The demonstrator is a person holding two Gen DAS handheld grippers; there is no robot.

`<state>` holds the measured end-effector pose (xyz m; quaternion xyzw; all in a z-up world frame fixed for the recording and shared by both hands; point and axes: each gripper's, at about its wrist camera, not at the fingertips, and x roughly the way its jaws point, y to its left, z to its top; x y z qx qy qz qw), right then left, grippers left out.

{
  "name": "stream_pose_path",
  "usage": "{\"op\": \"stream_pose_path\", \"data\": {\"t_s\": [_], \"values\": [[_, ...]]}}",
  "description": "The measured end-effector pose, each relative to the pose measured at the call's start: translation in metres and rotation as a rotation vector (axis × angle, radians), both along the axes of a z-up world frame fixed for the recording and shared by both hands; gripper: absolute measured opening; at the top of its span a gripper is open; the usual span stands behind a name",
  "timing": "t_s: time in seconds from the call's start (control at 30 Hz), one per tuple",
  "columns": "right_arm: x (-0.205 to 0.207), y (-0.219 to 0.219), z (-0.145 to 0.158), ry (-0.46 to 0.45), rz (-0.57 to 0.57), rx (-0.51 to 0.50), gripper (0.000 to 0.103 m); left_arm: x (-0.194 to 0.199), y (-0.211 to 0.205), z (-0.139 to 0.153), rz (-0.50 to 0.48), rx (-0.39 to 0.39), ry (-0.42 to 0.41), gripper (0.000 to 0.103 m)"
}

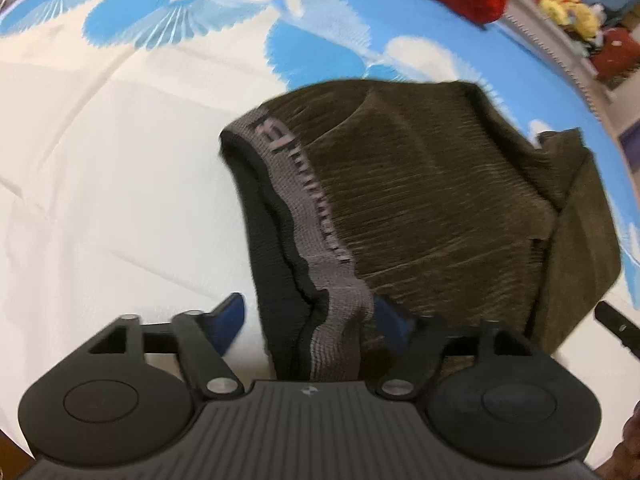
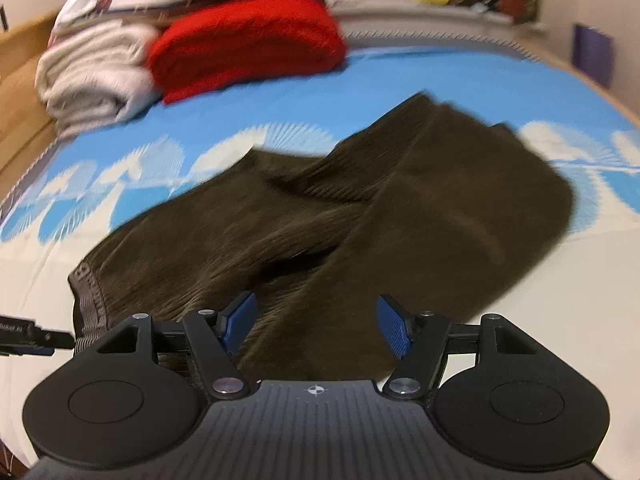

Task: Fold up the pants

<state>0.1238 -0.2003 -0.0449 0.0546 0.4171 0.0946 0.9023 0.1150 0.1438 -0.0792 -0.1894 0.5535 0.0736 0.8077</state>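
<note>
The dark olive ribbed pants lie bunched on the bed's blue-and-white patterned cover, near a folded red knit blanket. The left gripper has its blue-padded fingers spread around the pants' grey elastic waistband without pressing it. The right gripper hovers over the fabric, fingers apart and empty.

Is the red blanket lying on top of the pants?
No, the red blanket lies folded farther back on the bed, apart from the pants.
</note>
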Motion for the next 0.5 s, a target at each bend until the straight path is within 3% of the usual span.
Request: {"op": "stream_pose_path", "data": {"t_s": [0.2, 0.37, 0.5], "values": [[0.035, 0.018, -0.040, 0.188, -0.005, 0.003, 0.070, 0.018, 0.004, -0.028, 0.022, -0.107, 0.103, 0.082], [0.044, 0.014, -0.055, 0.242, -0.055, -0.045, 0.066, 0.025, -0.008, -0.032, -0.047, -0.031, 0.102, 0.083], [0.042, 0.004, -0.052, 0.235, -0.058, -0.044, 0.026, 0.026, -0.012, -0.026, -0.094, 0.017, 0.070, 0.073]]}}
